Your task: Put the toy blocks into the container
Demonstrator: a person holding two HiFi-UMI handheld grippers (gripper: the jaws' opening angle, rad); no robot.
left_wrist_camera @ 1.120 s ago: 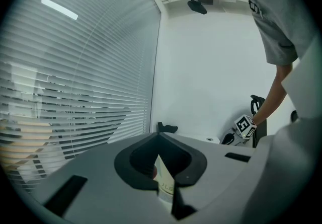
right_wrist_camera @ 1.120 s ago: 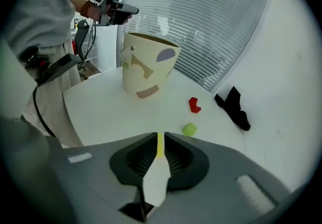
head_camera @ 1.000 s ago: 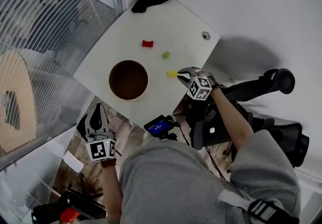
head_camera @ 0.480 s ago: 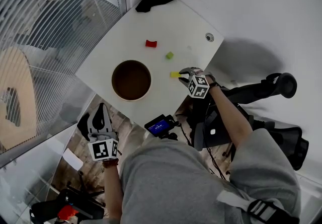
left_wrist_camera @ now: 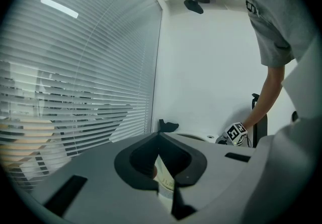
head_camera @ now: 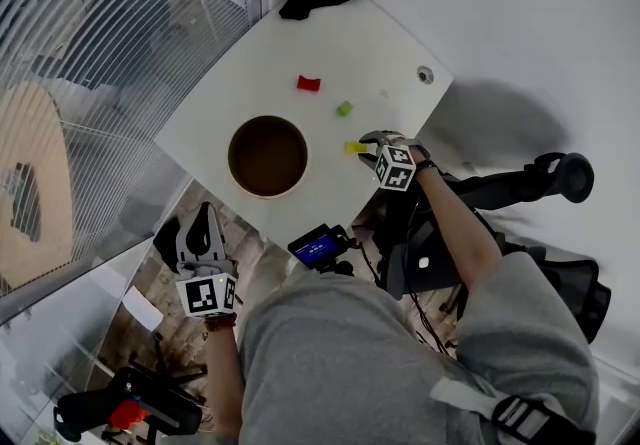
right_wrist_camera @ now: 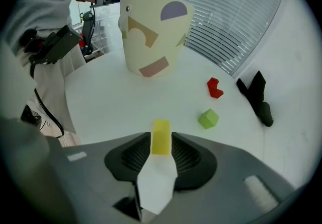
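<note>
Finds on the white table (head_camera: 380,43), right of the container (right_wrist_camera: 151,31), the right gripper (right_wrist_camera: 161,141), by far the nearer: jaws opening astride the yellow block (right_wrist_camera: 161,131), long axis along the jaws. Parks the left gripper (left_wrist_camera: 159,135) off-table at the container's near-left, tips together, empty. Shows the straddle only in the right gripper view; hides it in the head view.

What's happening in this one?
A person is putting toy blocks from a white table into a cream container. The right gripper is at the yellow block, which lies on the table between its jaws as they open; it isn't gripped yet. The red block and green block lie further out. The left gripper hangs below the table edge, jaws together, holding nothing.
</note>
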